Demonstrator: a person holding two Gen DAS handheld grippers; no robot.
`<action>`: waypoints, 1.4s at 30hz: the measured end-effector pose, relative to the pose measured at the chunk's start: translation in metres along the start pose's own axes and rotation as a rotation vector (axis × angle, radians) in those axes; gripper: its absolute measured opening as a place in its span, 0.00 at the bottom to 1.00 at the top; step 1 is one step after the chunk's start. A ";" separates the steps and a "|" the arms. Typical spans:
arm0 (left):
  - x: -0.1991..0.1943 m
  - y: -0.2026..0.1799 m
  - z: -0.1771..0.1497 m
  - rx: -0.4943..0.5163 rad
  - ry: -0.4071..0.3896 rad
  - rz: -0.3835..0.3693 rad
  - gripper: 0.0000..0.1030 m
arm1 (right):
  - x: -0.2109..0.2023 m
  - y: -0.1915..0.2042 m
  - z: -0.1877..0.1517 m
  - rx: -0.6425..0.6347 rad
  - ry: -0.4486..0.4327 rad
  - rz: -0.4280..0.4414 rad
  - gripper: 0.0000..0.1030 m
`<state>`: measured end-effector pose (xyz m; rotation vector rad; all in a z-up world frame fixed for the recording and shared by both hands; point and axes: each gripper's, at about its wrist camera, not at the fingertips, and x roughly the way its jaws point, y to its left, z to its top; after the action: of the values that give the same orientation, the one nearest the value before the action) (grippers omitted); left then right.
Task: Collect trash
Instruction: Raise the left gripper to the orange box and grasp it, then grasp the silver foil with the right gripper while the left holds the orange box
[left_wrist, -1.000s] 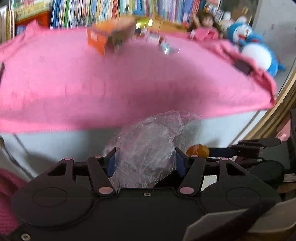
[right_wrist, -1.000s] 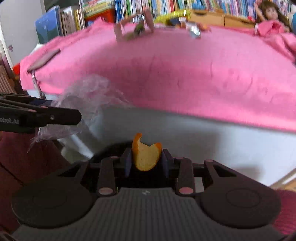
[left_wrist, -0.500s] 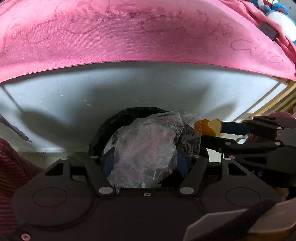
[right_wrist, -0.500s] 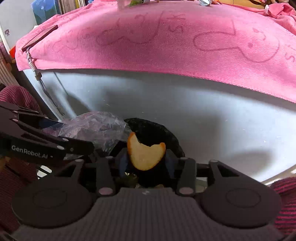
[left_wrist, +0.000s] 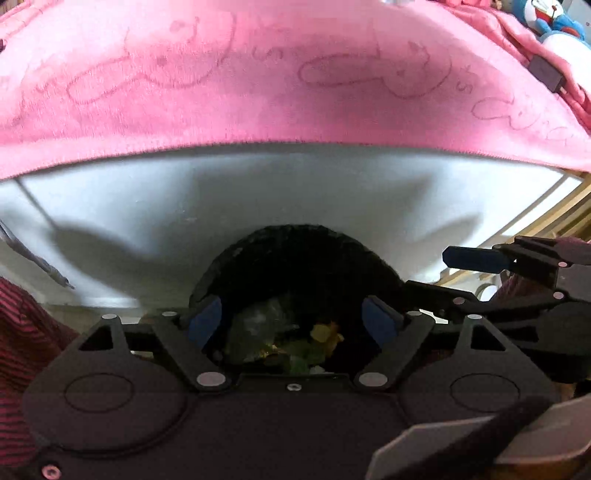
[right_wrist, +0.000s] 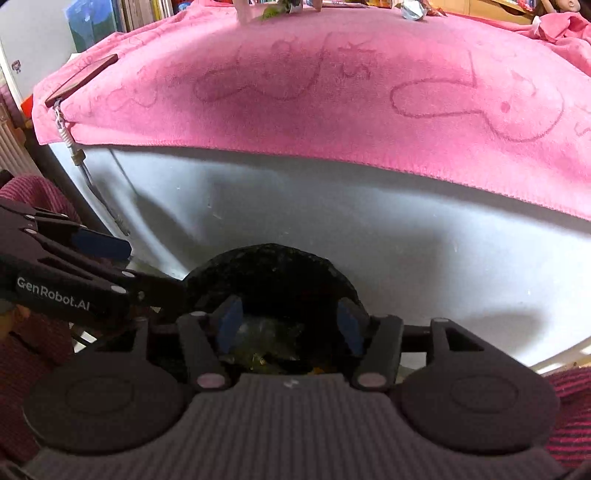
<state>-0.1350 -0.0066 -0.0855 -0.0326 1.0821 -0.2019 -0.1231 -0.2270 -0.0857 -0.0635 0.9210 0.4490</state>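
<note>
A black bin (left_wrist: 295, 254) (right_wrist: 269, 266) stands below the white table front, right under both grippers. In it lie a crumpled clear plastic wrap (left_wrist: 258, 325) (right_wrist: 266, 334) and an orange peel (left_wrist: 327, 332) among green scraps. My left gripper (left_wrist: 293, 319) hangs open over the bin with nothing between its blue pads. My right gripper (right_wrist: 286, 325) is open too and holds nothing. The right gripper's fingers (left_wrist: 476, 258) show at the right of the left wrist view; the left gripper's fingers (right_wrist: 99, 245) show at the left of the right wrist view.
A pink towel (left_wrist: 295, 81) (right_wrist: 332, 92) covers the table above the bin. More litter (right_wrist: 413, 9) lies at its far edge before a bookshelf. A blue plush toy (left_wrist: 554, 22) sits at the far right, a flat brown object (right_wrist: 81, 79) at the towel's left corner.
Both grippers have opened: the left let go of the plastic wrap, the right let go of the orange peel. Both pieces now lie in the bin.
</note>
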 end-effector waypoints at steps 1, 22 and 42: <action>-0.002 0.003 0.000 0.006 -0.012 0.000 0.80 | -0.002 0.000 0.002 0.000 -0.007 0.000 0.69; -0.090 0.036 0.147 -0.165 -0.563 -0.058 0.88 | -0.063 -0.037 0.121 -0.060 -0.399 -0.153 0.82; 0.035 0.108 0.274 -0.695 -0.400 -0.249 0.90 | 0.040 -0.090 0.229 0.061 -0.281 -0.236 0.79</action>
<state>0.1379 0.0734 -0.0003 -0.8021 0.7018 -0.0297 0.1069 -0.2393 0.0103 -0.0511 0.6409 0.2031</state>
